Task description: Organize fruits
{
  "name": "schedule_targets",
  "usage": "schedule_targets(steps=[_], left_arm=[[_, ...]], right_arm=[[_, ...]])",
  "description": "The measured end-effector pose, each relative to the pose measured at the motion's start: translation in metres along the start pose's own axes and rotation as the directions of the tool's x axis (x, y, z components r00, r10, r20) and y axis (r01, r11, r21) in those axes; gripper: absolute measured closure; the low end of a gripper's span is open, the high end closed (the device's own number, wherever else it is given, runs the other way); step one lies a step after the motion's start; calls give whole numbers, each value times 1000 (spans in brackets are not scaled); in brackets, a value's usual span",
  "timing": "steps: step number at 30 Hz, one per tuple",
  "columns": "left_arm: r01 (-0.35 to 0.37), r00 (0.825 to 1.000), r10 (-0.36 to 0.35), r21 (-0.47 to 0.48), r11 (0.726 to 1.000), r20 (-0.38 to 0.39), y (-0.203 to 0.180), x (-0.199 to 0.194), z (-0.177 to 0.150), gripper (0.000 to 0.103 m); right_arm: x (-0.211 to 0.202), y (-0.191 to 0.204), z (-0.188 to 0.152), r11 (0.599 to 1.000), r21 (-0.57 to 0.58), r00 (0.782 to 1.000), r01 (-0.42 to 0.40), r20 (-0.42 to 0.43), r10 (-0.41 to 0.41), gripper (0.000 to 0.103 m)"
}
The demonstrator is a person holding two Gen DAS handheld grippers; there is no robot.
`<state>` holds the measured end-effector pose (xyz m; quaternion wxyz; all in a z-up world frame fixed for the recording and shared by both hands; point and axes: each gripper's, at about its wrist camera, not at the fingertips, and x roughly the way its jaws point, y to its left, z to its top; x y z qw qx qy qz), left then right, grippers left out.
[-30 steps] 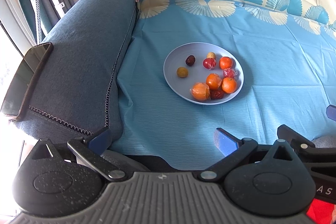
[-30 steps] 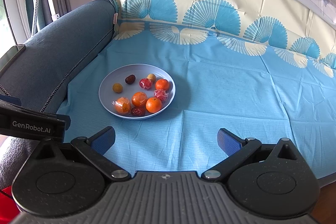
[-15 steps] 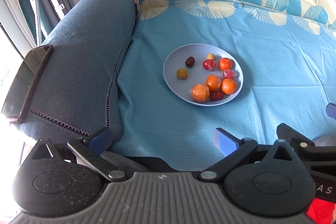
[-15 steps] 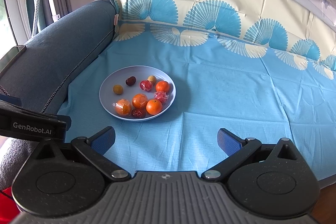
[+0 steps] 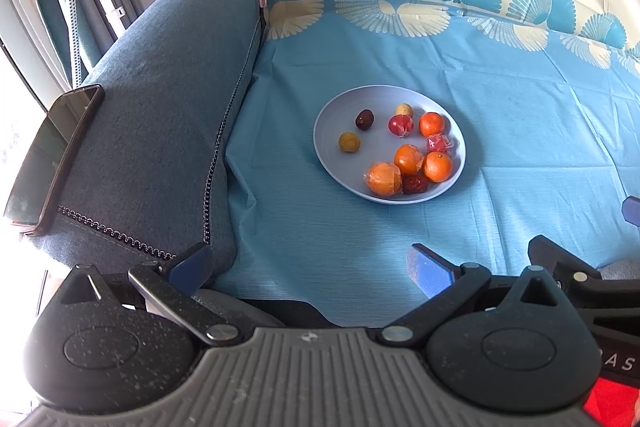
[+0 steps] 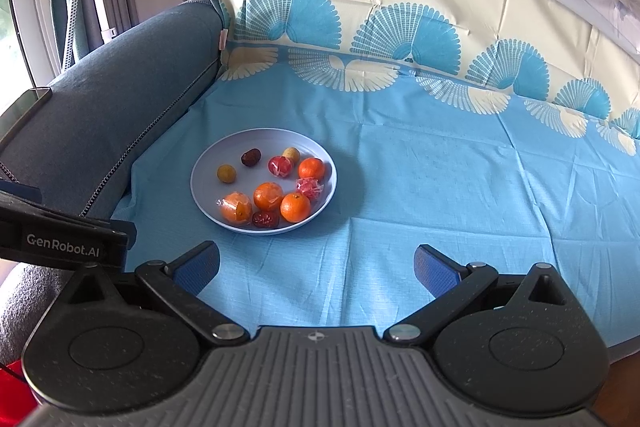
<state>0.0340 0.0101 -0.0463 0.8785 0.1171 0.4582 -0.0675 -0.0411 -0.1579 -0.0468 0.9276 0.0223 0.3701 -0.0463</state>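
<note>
A round, pale blue shallow plate (image 5: 326,143) is sitting on a light blue woven cloth (image 5: 520,131), carrying glossy orange mandarins (image 5: 437,166), some wrapped in crinkly clear film, plus dark red wrinkled dates (image 5: 364,119) and small yellowish-brown round fruits (image 5: 349,141). It is lying ahead of the left gripper (image 5: 310,265), slightly right of its centre line, and ahead-left of the right gripper (image 6: 318,263); both are hovering well apart from it with blue-padded fingers spread wide, gripping nothing. Left of the left gripper, a dark phone (image 5: 52,151) is resting on a teal fabric sofa arm (image 5: 160,99). A cream backrest cover with blue fan motifs (image 6: 400,27) is rising beyond the plate.
</note>
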Motion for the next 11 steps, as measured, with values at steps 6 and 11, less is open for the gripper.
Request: schedule_targets(steps=[6,11], left_arm=[[2,1000,-2,-1,1000,3,0,0,0,0],[2,1000,-2,-1,1000,10,1,-1,-3,0]], right_arm=[[0,0,0,1000,1,1000,0,2,0,1],[0,2,-1,1000,-1,1000,-3,0,3,1]])
